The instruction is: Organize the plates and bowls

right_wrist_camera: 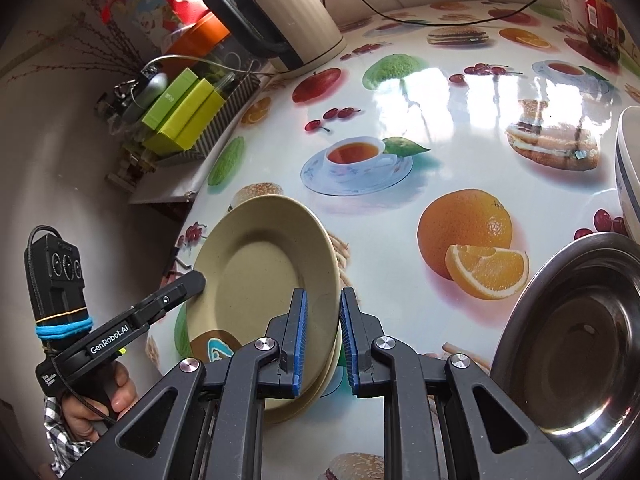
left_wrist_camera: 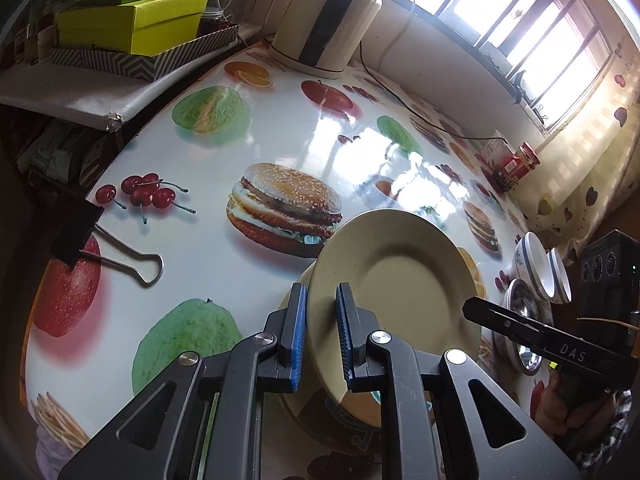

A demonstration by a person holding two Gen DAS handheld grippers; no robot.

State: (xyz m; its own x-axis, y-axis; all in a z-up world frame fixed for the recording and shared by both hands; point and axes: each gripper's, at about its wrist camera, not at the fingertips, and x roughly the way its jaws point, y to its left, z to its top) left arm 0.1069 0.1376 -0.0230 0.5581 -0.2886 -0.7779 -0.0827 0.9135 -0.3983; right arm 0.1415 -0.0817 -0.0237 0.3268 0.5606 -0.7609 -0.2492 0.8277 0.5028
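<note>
A beige plate (left_wrist_camera: 400, 280) is tilted up over a second beige plate (left_wrist_camera: 304, 400) lying on the fruit-print table. My left gripper (left_wrist_camera: 322, 336) is shut on the near rim of the upper plate. In the right wrist view the same plate (right_wrist_camera: 260, 276) is held at both sides: my right gripper (right_wrist_camera: 323, 340) is shut on its right rim, above the lower plate (right_wrist_camera: 296, 404). A steel bowl (right_wrist_camera: 572, 344) sits to the right, with white blue-rimmed bowls (left_wrist_camera: 540, 268) beyond it.
A cream electric kettle (left_wrist_camera: 332, 20) with its cord stands at the back of the table (left_wrist_camera: 200, 264). Green boxes in a striped tray (left_wrist_camera: 132, 28) sit on a side shelf. A large binder clip (left_wrist_camera: 104, 248) grips the tablecloth edge. Red jars (left_wrist_camera: 520, 164) stand near the window.
</note>
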